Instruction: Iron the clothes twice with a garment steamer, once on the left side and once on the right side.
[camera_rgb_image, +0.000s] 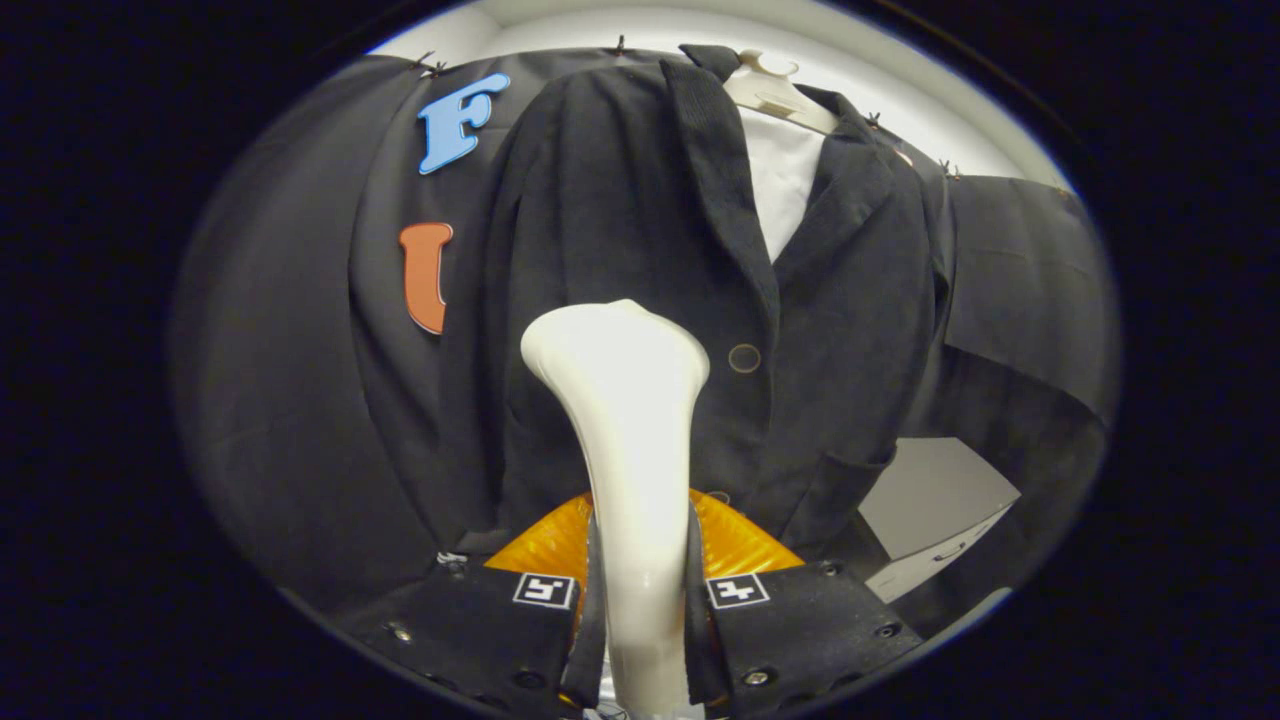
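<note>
A dark corduroy jacket (640, 230) hangs on a pale hanger (770, 95) over a white shirt (780, 175), facing me. My gripper (640, 590) is shut on the handle of a white garment steamer (625, 400), one finger pressing on each side. The steamer's wide head rises ahead of the fingers and rests against the jacket's front panel, just left of the round button (744, 358). Whether the head touches the cloth I cannot tell.
A white box or cabinet (935, 510) stands low to the right behind the jacket's hem. The jacket's right sleeve (1010, 300) hangs out to the side. The booth's black cloth wall (300, 350) lies behind and to the left.
</note>
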